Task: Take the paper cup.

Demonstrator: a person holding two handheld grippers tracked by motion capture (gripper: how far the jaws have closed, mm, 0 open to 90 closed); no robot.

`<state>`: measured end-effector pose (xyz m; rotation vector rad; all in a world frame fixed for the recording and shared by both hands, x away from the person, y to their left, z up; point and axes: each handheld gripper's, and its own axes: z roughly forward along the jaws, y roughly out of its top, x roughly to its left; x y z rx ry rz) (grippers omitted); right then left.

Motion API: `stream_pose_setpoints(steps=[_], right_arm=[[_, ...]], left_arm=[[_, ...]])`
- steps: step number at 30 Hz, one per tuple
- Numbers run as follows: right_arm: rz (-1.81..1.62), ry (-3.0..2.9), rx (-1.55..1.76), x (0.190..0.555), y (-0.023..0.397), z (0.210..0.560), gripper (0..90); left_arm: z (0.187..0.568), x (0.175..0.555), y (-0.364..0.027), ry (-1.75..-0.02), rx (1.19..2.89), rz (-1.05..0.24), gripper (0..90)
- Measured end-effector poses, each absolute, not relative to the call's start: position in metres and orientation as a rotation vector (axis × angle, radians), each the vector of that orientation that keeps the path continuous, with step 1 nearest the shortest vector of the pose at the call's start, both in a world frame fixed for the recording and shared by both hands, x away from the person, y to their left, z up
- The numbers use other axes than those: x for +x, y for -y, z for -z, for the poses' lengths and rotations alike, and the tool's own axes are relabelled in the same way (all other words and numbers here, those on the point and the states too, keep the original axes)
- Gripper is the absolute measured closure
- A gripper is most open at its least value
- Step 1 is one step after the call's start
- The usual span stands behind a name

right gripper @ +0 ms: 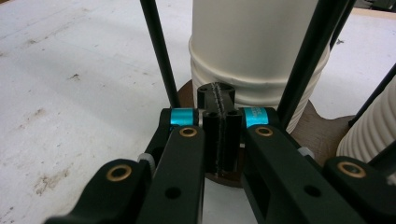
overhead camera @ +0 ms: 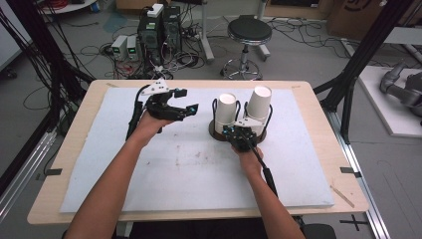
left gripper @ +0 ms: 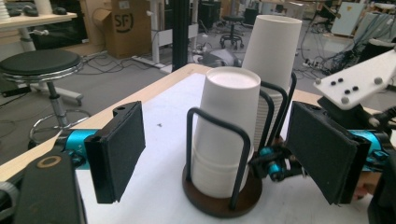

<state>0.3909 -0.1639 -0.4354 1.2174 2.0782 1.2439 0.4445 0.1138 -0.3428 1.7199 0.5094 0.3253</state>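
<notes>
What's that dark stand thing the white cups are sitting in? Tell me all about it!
The cup holder sits flat on the white mat, right of the middle. It has a dark brown base that looks like wood, and thin black wire loops standing upright around each stack. Two stacks of white paper cups stand in it, upside down, the farther one leaning a little. The right gripper, jaws shut, presses against the base's near edge. The left gripper hovers open beside it.

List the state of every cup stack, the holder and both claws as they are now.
Left claw: open, off the table, apart from the cups.
Right claw: shut, pads pressed together low at the holder's near edge.
Left cup stack: upright, upside down, in the holder.
Right cup stack: upside down, leaning slightly, in the holder.
Wire cup holder: flat on the white mat.
</notes>
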Motion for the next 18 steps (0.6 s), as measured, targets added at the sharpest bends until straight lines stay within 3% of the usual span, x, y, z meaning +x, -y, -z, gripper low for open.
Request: stream_pose_setpoints(steps=[18], right_arm=[[-1.253, -2.079, 1.221, 0.393, 0.164, 0.435, 90.0]], left_arm=[[0.336, 0.475, -0.030, -0.489, 1.821, -0.284, 19.7]])
